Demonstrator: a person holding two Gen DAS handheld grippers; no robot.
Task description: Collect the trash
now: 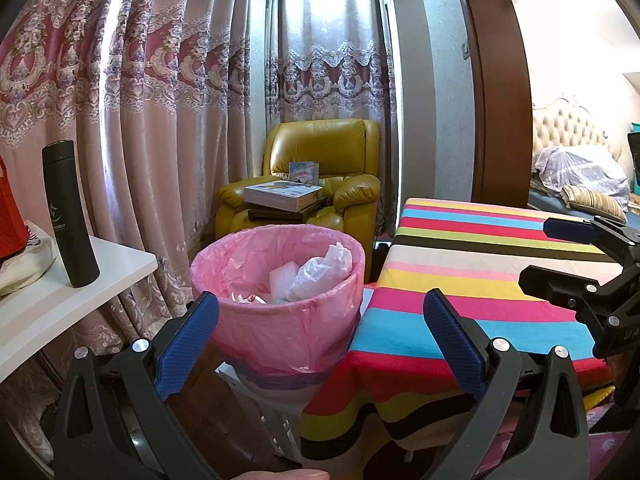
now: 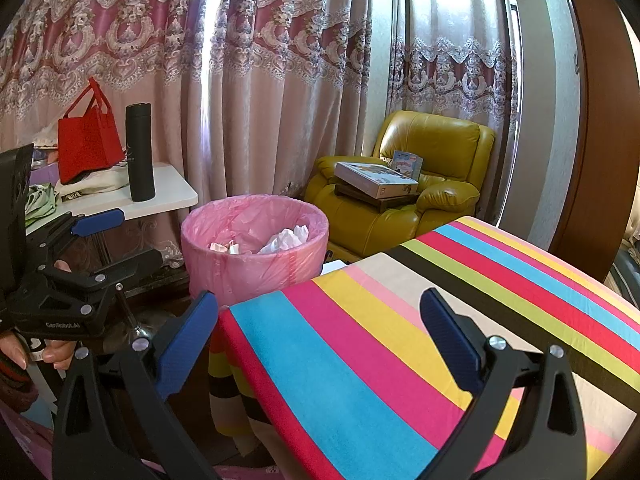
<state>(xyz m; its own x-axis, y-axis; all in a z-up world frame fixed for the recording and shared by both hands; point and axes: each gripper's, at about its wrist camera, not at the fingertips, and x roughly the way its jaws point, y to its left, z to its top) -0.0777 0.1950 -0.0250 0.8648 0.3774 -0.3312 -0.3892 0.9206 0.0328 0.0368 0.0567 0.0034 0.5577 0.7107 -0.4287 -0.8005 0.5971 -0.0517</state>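
Both tongs spread wide, nothing held: left tongs (image 1: 320, 320), right tongs (image 2: 320, 320). Crumpled white trash (image 1: 316, 272) sits in pink-lined bin (image 1: 280, 320), frame centre, beside striped table (image 2: 400, 340). Looks light, soft, crushable; pinch raised fold, gentle squeeze probably enough.

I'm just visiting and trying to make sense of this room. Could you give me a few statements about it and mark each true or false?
1. The bin has a pink liner and already holds crumpled white trash. True.
2. Both grippers are clamped on trash. False: the left gripper and right gripper are open and empty.
3. A black flask stands upright on the white side table. True.
4. The armchair seat is bare. False: boxes lie on it.
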